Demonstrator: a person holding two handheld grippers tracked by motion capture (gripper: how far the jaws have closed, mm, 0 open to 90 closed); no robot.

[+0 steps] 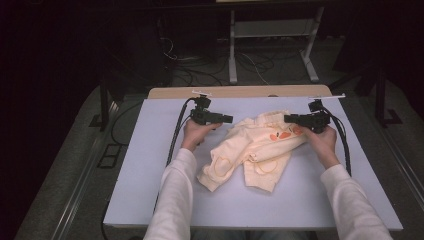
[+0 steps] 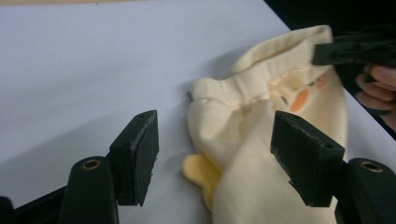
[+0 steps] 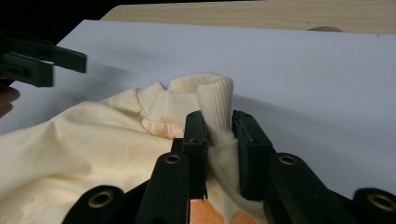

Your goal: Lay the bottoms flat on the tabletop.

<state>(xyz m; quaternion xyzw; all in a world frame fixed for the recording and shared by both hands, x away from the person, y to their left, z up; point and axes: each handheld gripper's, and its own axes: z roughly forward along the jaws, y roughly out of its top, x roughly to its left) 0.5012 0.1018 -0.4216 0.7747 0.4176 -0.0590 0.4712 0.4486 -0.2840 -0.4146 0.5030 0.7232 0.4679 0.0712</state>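
Note:
A cream child's garment [image 1: 255, 150] with orange patches and yellow ring prints lies crumpled on the pale table [image 1: 150, 165]. My right gripper [image 1: 288, 118] is at its far right corner. In the right gripper view it [image 3: 217, 128] is shut on the garment's ribbed band [image 3: 215, 95], which stands up between the jaws. My left gripper [image 1: 228, 119] hovers at the garment's far left edge. In the left gripper view it [image 2: 217, 126] is open, with the cream cloth [image 2: 261, 186] lying ahead of and under the right jaw, untouched by the pads.
The table's wooden far edge [image 1: 240, 91] runs behind the garment. Cables trail from both grippers down the table's sides. White stand legs [image 1: 232, 55] and loose cables sit on the dark floor beyond. Bare table surface [image 1: 300, 200] lies in front of the garment.

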